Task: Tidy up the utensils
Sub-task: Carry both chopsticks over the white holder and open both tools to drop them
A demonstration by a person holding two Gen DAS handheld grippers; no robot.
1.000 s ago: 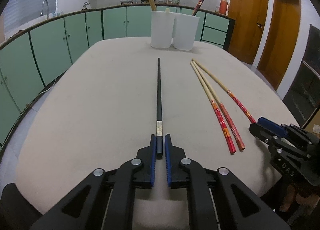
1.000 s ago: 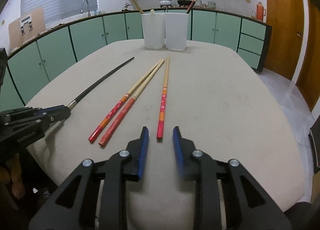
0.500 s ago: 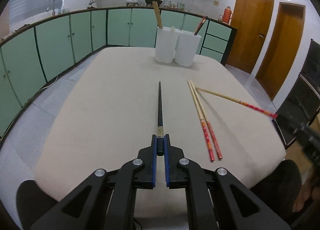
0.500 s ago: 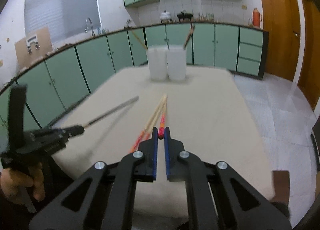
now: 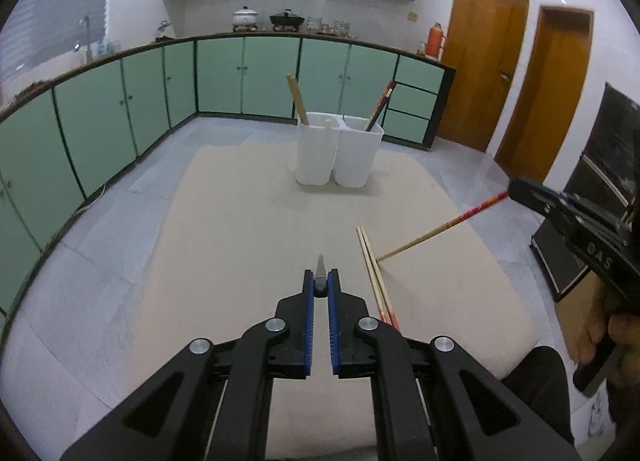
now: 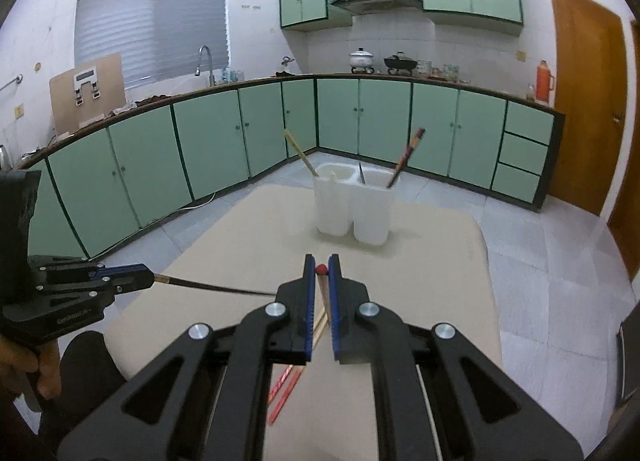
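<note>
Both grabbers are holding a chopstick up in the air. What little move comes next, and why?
Probably carry both forward to the white holders: the left gripper grips the black chopstick, the right gripper the red-ended chopstick.

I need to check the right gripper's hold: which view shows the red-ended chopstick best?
The left wrist view: the red-ended chopstick shows nearly full length, slanting from the right gripper toward the table. The right wrist view shows only its red tip and a short stretch between the pads.
</note>
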